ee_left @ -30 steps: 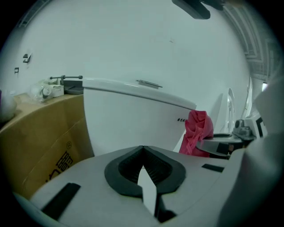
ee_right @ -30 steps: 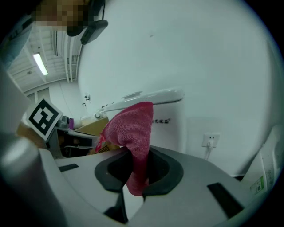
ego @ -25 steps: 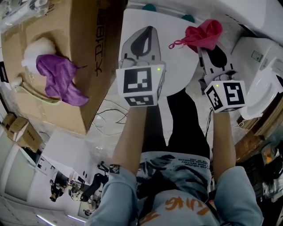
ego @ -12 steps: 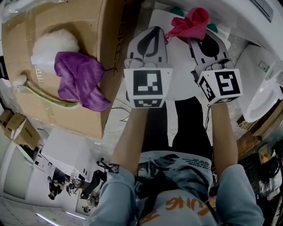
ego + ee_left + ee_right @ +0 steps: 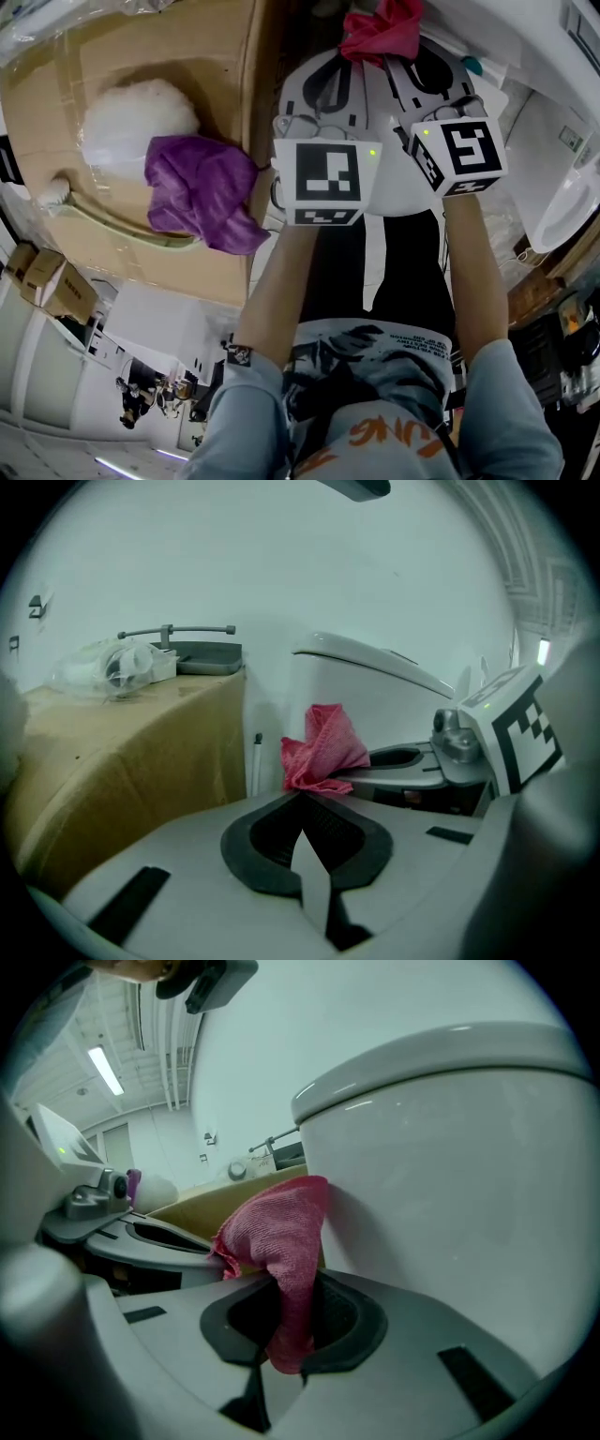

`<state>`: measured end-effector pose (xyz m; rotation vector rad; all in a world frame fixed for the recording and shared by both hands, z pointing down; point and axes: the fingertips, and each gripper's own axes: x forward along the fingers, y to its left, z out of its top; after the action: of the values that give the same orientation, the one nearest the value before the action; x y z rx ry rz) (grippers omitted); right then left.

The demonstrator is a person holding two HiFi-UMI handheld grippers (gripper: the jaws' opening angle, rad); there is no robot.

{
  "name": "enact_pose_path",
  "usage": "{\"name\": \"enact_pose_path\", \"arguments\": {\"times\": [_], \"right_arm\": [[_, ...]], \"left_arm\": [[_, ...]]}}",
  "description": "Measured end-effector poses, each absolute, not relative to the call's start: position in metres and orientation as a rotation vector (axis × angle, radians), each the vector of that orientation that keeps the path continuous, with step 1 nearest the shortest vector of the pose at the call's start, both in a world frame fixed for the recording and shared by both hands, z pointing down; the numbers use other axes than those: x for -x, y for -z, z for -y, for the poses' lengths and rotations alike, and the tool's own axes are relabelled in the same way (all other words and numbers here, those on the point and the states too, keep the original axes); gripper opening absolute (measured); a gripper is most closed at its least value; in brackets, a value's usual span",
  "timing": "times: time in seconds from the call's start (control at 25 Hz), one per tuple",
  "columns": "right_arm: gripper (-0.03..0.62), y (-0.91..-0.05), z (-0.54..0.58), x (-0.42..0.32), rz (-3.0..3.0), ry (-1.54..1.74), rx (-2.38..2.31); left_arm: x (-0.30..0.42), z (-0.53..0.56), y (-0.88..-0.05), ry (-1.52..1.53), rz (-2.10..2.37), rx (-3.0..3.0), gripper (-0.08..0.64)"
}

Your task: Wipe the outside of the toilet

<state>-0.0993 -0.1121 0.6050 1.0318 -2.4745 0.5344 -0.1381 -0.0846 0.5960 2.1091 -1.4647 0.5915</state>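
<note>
My right gripper is shut on a red cloth, which bunches up out of its jaws. In the right gripper view the red cloth hangs between the pads right beside the white toilet; whether it touches the wall I cannot tell. My left gripper stands just left of it, shut with nothing held; its pads meet at the tips. From the left gripper view the cloth and the right gripper show ahead, with the toilet behind. The toilet lies under both grippers.
A large cardboard box stands at the left, close to the toilet, with a purple cloth and a white fluffy thing on top. Another white fixture sits at the right. The person's legs are below.
Both grippers have moved forward, up in the head view, over the toilet, the right one carrying the red cloth. The box has drifted right in the view.
</note>
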Motion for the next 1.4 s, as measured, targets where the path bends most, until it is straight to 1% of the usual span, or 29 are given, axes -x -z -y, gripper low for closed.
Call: {"name": "enact_pose_path", "arguments": {"times": [0.44,0.68,1.0,1.16,1.4], "right_arm": [[0.071,-0.622,0.137,0.124,2.444,-0.531,-1.034],[0.069,-0.625,0.148,0.11,2.393,-0.611,-1.156],[0.071,-0.623,0.151,0.099,2.397,-0.728,-1.205],[0.071,-0.621,0.149,0.091,2.396,-0.795,-1.259],[0.071,-0.62,0.145,0.068,2.381,-0.803,-1.285]], "left_arm": [[0.155,0.093,-0.607,-0.575,1.447,-2.079,0.02],[0.153,0.094,-0.606,-0.589,1.433,-2.077,0.02],[0.143,0.1,-0.61,-0.595,1.415,-2.073,0.02],[0.145,0.097,-0.613,-0.54,1.432,-2.003,0.02],[0.132,0.097,-0.614,-0.582,1.43,-2.028,0.02]]}}
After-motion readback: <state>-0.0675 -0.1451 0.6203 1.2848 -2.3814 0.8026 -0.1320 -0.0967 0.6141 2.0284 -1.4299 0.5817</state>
